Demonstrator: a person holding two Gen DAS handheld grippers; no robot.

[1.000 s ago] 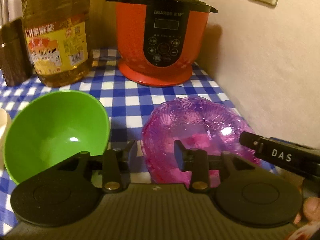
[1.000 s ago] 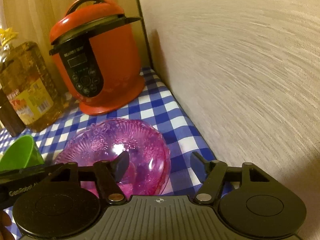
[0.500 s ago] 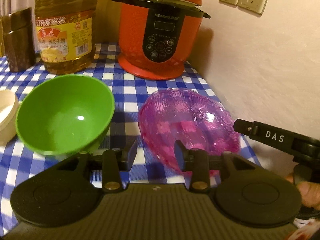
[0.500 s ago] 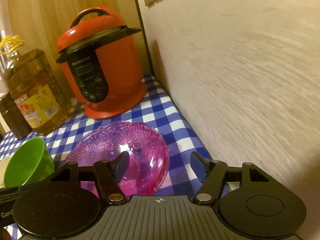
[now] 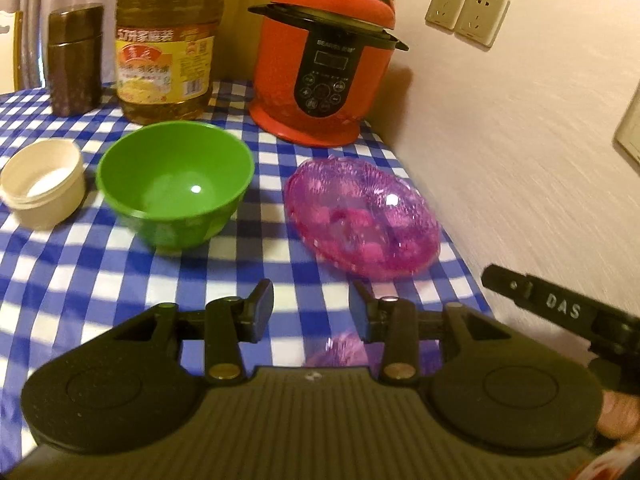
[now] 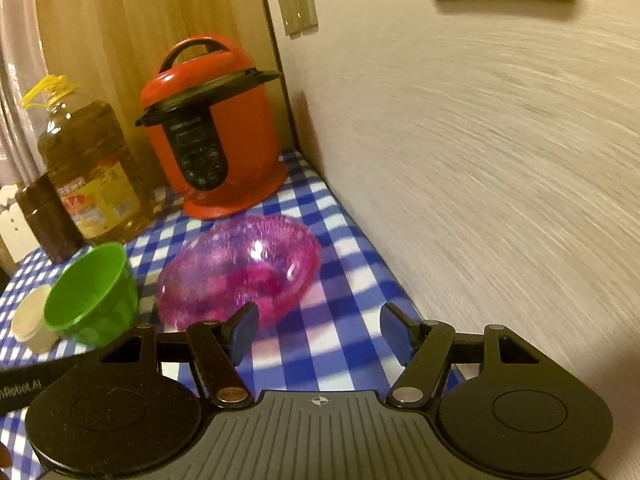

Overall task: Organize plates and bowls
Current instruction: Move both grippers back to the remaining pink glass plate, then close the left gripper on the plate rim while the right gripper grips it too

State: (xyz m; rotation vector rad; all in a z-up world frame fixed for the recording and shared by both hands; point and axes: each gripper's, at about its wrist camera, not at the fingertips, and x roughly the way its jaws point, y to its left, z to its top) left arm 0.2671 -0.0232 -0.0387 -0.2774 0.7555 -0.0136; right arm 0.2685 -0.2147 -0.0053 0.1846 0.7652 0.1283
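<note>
1. The left gripper [image 5: 311, 306] hangs above the blue-checked tablecloth [image 5: 80, 280], its jaws a moderate gap apart and holding nothing.
2. The right gripper [image 6: 316, 330] is spread wider, also holding nothing; the near rim of the pink bowl [image 6: 240, 270] sits just beyond its left fingertip [image 6: 242, 330].
3. The pink bowl [image 5: 362, 220] is see-through with a patterned surface. It rests on the cloth close to the wall [image 5: 520, 140], in front of the red cooker [image 5: 324, 64].
4. The green bowl [image 5: 174, 184] stands upright and empty to the left of the pink one, near it but not touching.
5. A cream cup [image 5: 42, 182] stands just left of the green bowl.
6. At the back stand a big oil bottle [image 5: 166, 36] and, left of it, a dark canister [image 5: 74, 58].
7. A small pink patch [image 5: 342, 350] shows just in front of the left gripper's body; I cannot tell what it is.
8. The right gripper's black side, marked "DAS", juts into the left camera's view at right [image 5: 560, 312].
</note>
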